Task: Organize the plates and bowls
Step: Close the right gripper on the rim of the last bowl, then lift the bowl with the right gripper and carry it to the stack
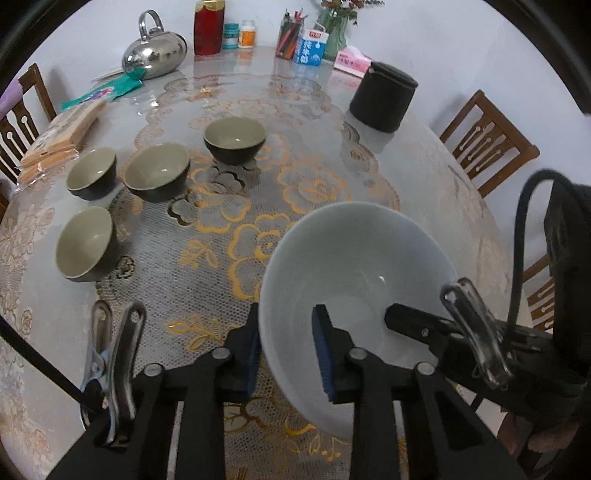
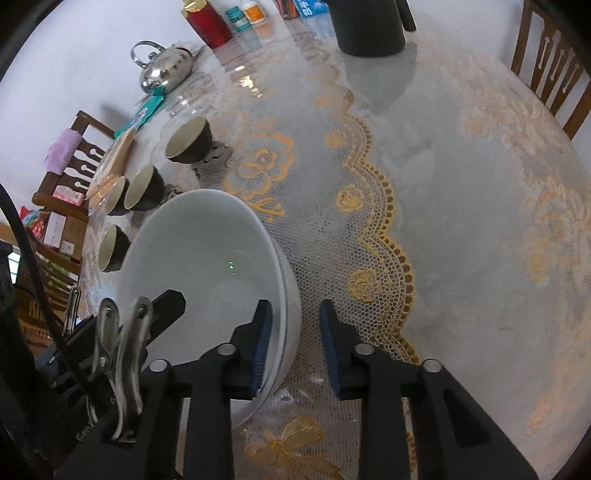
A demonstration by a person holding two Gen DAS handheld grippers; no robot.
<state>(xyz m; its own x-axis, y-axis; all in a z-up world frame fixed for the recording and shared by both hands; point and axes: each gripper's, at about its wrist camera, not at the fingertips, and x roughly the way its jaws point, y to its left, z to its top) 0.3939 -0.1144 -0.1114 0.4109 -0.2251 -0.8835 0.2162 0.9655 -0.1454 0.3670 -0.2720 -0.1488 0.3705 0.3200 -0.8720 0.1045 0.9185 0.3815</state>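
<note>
A large white bowl (image 1: pixel 354 266) sits on the lace-covered round table (image 1: pixel 221 229); in the right wrist view it (image 2: pixel 199 251) looks like two white bowls nested. My left gripper (image 1: pixel 286 347) is open and straddles its near-left rim, one finger outside and one inside. My right gripper (image 2: pixel 295 343) is open and straddles the opposite rim, left pad inside the bowl. Several small dark bowls with beige insides (image 1: pixel 157 171) stand apart at the table's left (image 2: pixel 144 188).
A steel kettle (image 1: pixel 153 51), red canister (image 1: pixel 208 27), jars, pencil cup (image 1: pixel 290 35), milk carton, tissue pack and a black cylindrical container (image 1: pixel 382 96) stand along the far side. Wooden chairs (image 1: pixel 487 144) surround the table. A wrapped packet (image 1: pixel 59 140) lies at far left.
</note>
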